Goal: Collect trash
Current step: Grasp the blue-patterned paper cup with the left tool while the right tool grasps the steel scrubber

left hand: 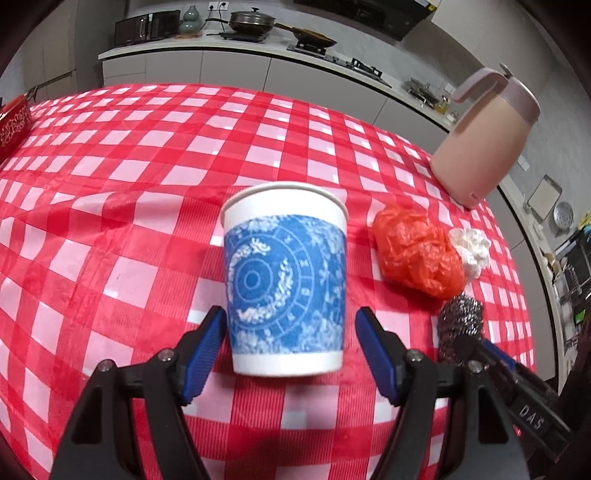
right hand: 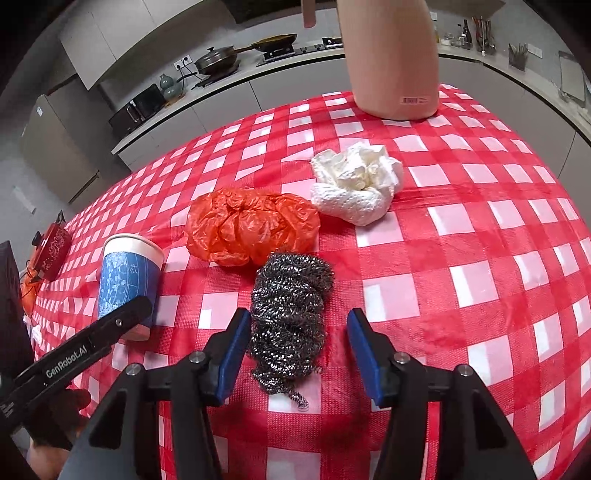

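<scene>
A white paper cup with a blue pattern [left hand: 286,280] stands upright on the checked tablecloth, between the open fingers of my left gripper [left hand: 290,325]; a small gap shows on each side. It also shows in the right wrist view [right hand: 127,280]. A steel wool scrubber [right hand: 290,317] lies between the open fingers of my right gripper [right hand: 295,328], touching the left pad [right hand: 232,350]. Beyond it lie a crumpled orange plastic bag [right hand: 251,229] and a crumpled white paper towel [right hand: 354,184]. The left wrist view shows the bag [left hand: 417,251], towel [left hand: 472,251] and scrubber [left hand: 460,325] at the right.
A tall pink kettle [left hand: 484,140] stands at the table's far right; it also shows in the right wrist view [right hand: 391,55]. A red box [left hand: 13,125] lies at the far left edge. A kitchen counter with pans [left hand: 255,22] runs behind the table.
</scene>
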`<state>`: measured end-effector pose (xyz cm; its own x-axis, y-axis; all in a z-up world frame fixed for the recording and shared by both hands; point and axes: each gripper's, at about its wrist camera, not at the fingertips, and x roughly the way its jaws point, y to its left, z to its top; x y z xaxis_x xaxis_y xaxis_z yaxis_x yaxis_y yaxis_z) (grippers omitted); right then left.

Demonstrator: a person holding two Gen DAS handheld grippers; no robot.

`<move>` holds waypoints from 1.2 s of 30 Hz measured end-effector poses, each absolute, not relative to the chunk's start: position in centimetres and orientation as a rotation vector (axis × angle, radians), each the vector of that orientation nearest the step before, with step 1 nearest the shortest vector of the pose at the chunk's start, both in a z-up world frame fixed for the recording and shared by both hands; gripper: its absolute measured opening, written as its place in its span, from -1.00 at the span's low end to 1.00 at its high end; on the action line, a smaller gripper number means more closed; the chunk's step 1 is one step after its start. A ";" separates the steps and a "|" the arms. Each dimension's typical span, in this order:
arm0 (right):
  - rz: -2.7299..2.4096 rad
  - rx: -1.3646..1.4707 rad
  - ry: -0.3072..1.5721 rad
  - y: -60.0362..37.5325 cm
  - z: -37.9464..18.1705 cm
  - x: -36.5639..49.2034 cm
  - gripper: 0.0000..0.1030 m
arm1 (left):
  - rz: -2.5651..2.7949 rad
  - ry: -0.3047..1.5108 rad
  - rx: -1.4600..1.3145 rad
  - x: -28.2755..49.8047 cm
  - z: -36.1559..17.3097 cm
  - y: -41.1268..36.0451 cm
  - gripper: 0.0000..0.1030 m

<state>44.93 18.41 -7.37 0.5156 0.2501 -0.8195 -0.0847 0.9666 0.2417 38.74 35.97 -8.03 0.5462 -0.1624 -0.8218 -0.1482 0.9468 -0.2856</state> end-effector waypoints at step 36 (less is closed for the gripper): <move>0.274 0.220 0.902 6.9 -4.4 38.1 -0.26 | -0.086 0.900 -0.281 29.8 -3.7 24.0 0.14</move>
<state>38.13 6.87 -4.36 0.5894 0.3244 -0.7398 -0.1412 0.9431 0.3011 29.80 24.03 -3.69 0.6213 -0.1909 -0.7600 -0.0432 0.9601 -0.2765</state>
